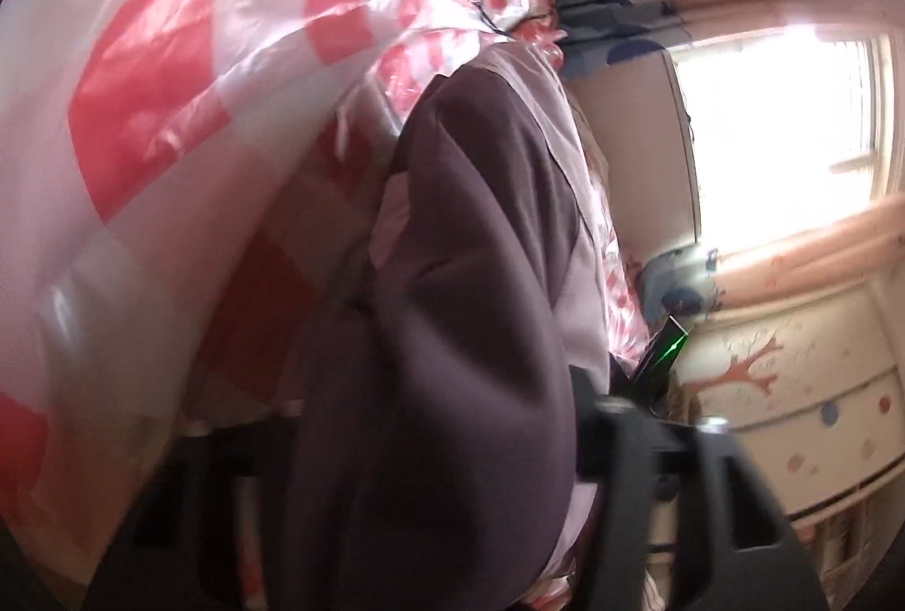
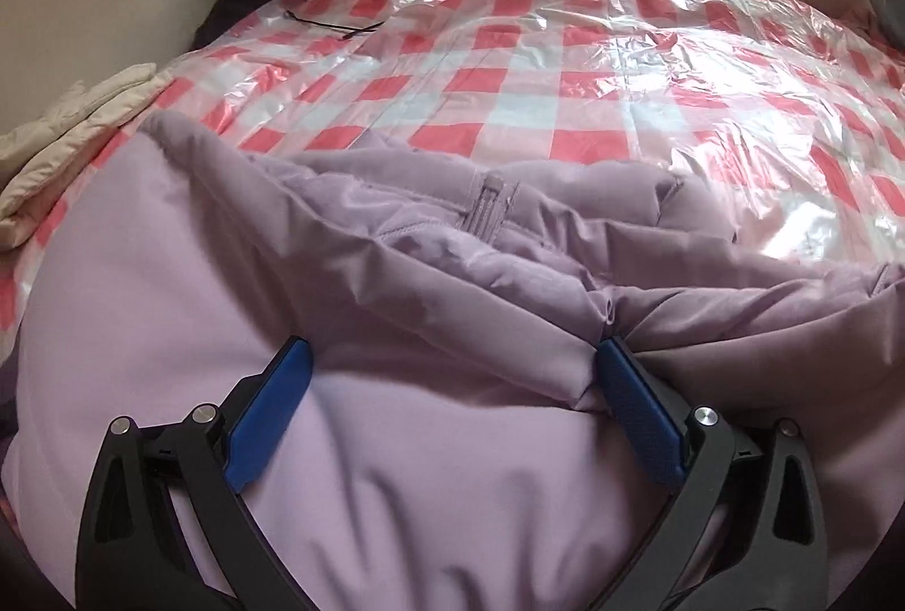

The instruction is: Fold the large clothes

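lilac jacket [image 2: 396,384], collar away from camera

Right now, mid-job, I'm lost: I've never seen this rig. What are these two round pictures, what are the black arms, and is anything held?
There is no robot. A person holds a two-finger gripper in each hand, and a fisheye camera on each looks along its fingers. The right gripper view looks down on a lilac padded jacket lying on a red-checked plastic sheet. Its blue-padded jaws stand wide open over the fabric, gripping nothing. A cream garment lies at the left. In the left gripper view the jacket fills the gap between the jaws. The pads are hidden, so I can't confirm a grip.
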